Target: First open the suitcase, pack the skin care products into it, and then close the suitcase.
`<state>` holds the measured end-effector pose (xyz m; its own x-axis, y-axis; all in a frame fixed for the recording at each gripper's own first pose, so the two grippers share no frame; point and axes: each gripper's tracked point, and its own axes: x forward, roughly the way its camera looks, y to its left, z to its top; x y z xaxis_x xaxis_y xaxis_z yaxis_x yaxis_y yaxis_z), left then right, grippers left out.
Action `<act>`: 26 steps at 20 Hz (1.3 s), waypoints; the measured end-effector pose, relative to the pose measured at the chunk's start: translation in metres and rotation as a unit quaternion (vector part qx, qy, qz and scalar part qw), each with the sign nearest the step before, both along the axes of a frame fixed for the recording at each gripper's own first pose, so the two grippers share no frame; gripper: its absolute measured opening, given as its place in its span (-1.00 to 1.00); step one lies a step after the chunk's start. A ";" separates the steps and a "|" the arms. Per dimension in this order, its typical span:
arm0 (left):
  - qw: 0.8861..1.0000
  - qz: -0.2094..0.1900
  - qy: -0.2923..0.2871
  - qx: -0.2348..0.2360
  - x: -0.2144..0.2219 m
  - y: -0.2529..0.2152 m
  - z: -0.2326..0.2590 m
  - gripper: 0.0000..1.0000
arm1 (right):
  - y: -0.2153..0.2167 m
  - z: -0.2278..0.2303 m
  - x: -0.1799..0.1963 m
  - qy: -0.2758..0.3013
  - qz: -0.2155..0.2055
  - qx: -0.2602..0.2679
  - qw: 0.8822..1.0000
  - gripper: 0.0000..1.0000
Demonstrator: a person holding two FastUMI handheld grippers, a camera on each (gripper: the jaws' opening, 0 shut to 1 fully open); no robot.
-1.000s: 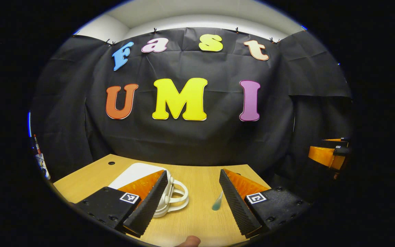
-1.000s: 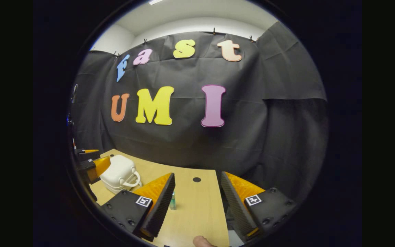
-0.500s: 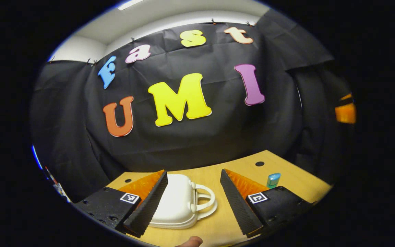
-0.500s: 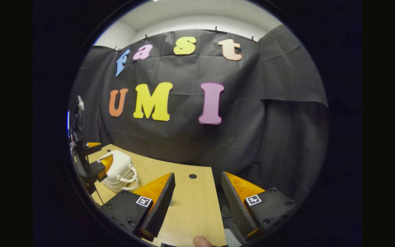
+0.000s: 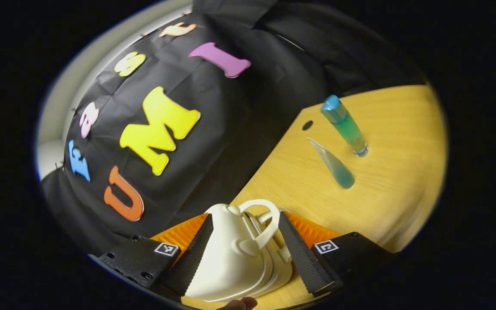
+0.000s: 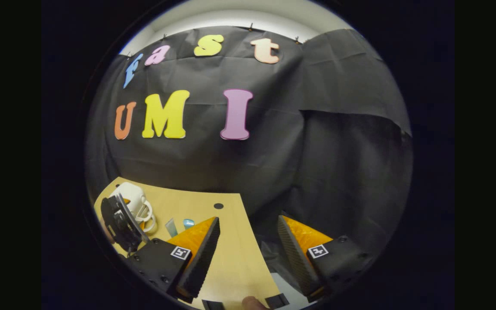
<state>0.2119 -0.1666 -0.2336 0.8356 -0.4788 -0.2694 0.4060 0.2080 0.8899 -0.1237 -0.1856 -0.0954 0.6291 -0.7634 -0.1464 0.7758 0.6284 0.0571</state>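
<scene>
Left gripper view: the left tool [image 5: 244,252] straddles the closed white suitcase [image 5: 235,258] on the desk [image 5: 394,172], fingers wide beside its shell. Bottle [image 5: 343,125] and tube [image 5: 332,164] lie beyond the suitcase. Grip the lid edge, not the handle. Right tool [image 6: 247,254] wide, empty.

Table [image 6: 230,258]: pale wood grain, under and ahead of the right claw [image 6: 248,219].
Hole [image 6: 218,206]: small, dark and round, in the tabletop ahead of the right claw, slightly to its left, near the far edge.
Cloth [image 6: 274,172]: black and creased, hanging behind the table, straight ahead of the right claw.
Clips [image 6: 251,26]: small, along the cloth's top edge, high above the claw.
Wall strip [image 6: 230,15]: pale, above the cloth.
</scene>
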 end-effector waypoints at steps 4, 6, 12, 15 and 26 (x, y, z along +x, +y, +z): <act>0.996 0.023 -0.029 0.080 0.023 0.007 -0.026 0.93 | -0.010 -0.018 -0.013 0.005 -0.004 0.016 1.000 0.58; 0.989 0.026 -0.064 0.127 0.037 0.001 -0.022 0.91 | -0.026 -0.025 -0.016 0.002 0.003 0.027 1.000 0.58; 0.974 0.072 -0.078 0.201 0.063 0.017 -0.031 -0.08 | -0.055 -0.047 -0.003 -0.007 0.046 0.049 0.998 0.59; 0.973 0.084 -0.055 0.206 0.061 0.016 -0.032 -0.65 | -0.061 -0.049 0.005 0.000 0.060 0.049 0.997 0.58; 0.992 0.089 -0.004 0.092 0.068 0.025 0.054 -0.94 | -0.035 -0.011 0.042 -0.029 0.040 0.029 0.998 0.58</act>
